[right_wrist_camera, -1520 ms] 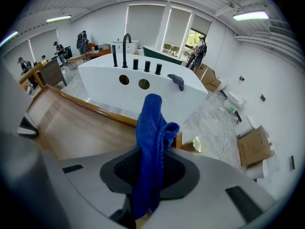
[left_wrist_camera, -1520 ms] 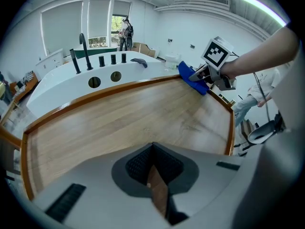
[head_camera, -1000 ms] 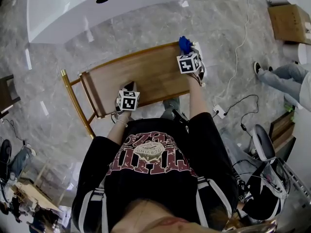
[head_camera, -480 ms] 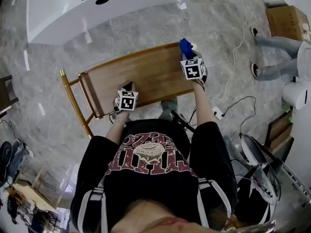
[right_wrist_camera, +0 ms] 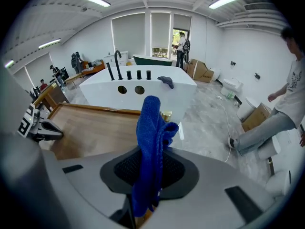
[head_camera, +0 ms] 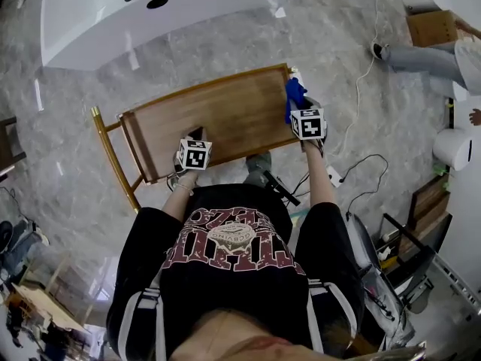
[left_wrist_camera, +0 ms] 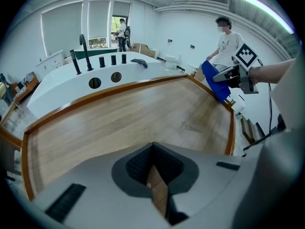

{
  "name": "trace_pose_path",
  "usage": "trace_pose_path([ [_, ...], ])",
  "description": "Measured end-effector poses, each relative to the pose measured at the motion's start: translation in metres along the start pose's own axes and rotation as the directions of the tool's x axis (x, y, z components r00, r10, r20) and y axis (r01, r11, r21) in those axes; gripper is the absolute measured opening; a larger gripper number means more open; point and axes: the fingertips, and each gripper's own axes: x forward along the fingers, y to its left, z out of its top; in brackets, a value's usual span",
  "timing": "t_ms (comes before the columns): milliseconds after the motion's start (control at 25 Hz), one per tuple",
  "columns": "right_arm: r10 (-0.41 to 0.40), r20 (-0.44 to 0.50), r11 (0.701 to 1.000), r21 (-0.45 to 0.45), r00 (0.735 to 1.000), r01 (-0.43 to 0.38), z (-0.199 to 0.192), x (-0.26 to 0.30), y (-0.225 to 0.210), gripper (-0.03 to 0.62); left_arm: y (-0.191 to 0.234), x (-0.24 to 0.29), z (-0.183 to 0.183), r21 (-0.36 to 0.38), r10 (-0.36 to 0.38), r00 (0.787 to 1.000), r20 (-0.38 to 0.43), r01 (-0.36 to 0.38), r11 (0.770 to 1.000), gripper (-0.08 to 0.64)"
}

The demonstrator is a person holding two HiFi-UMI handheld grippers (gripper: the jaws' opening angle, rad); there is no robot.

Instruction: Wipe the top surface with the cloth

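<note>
The wooden table top (head_camera: 218, 115) with its raised rim lies just in front of me. My right gripper (head_camera: 296, 105) is shut on a blue cloth (head_camera: 294, 93) over the top's right edge. In the right gripper view the cloth (right_wrist_camera: 151, 142) stands up out of the shut jaws. From the left gripper view I see the cloth (left_wrist_camera: 214, 82) and the right gripper (left_wrist_camera: 225, 78) at the table's far right rim. My left gripper (head_camera: 197, 136) sits at the near edge of the top, its jaws (left_wrist_camera: 153, 147) shut with nothing held.
A white bathtub (head_camera: 150, 13) with black fittings stands beyond the table. A gold-coloured frame (head_camera: 113, 153) juts out at the table's left end. Cables and a plug strip (head_camera: 340, 175) lie on the floor to the right, near a standing person (head_camera: 428, 55) and a cardboard box (head_camera: 430, 27).
My right gripper and the cloth have slid from the table's far right corner toward me along the right edge. The left gripper has stayed put. The bystander's feet have shifted farther away.
</note>
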Motion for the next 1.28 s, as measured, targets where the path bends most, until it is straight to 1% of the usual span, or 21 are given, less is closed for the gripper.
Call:
trace_pose_path([
  [120, 0.004, -0.055, 1.0, -0.006, 0.998, -0.005, -0.016, 0.002, 0.005, 0.089, 0.0, -0.001, 0.0, 0.002, -0.001, 1.0, -0.002, 0.001, 1.0, 0.048],
  [240, -0.019, -0.104, 1.0, -0.026, 0.994, 0.016, -0.029, 0.011, 0.005, 0.089, 0.0, -0.001, 0.001, 0.003, -0.001, 1.0, 0.0, 0.001, 1.0, 0.048],
  [360, -0.042, -0.127, 0.999, -0.04, 0.991, 0.038, -0.031, 0.021, 0.005, 0.089, 0.002, -0.001, 0.0, 0.004, 0.0, 1.0, 0.002, 0.0, 1.0, 0.048],
  [560, -0.081, -0.141, 0.993, -0.093, 0.987, 0.068, -0.03, 0.028, 0.008, 0.089, 0.004, 0.0, -0.002, 0.009, -0.005, 1.0, 0.004, 0.005, 1.0, 0.048],
  [920, -0.126, -0.131, 0.988, -0.104, 0.983, 0.113, -0.031, 0.029, 0.009, 0.089, 0.003, 0.001, -0.002, 0.012, -0.006, 1.0, 0.015, 0.006, 1.0, 0.048],
  [1080, -0.159, -0.113, 0.981, -0.129, 0.981, 0.144, -0.032, 0.029, 0.013, 0.089, 0.004, 0.001, -0.004, 0.012, -0.014, 1.0, 0.019, 0.014, 1.0, 0.048],
  [1200, -0.158, -0.11, 0.979, -0.149, 0.981, 0.141, -0.033, 0.03, 0.021, 0.089, 0.004, 0.0, -0.005, 0.011, -0.017, 1.0, 0.023, 0.017, 1.0, 0.048],
  [1280, -0.162, -0.111, 0.979, -0.139, 0.981, 0.146, -0.034, 0.032, 0.025, 0.088, 0.004, 0.0, -0.005, 0.009, -0.017, 0.999, 0.029, 0.017, 1.0, 0.048],
])
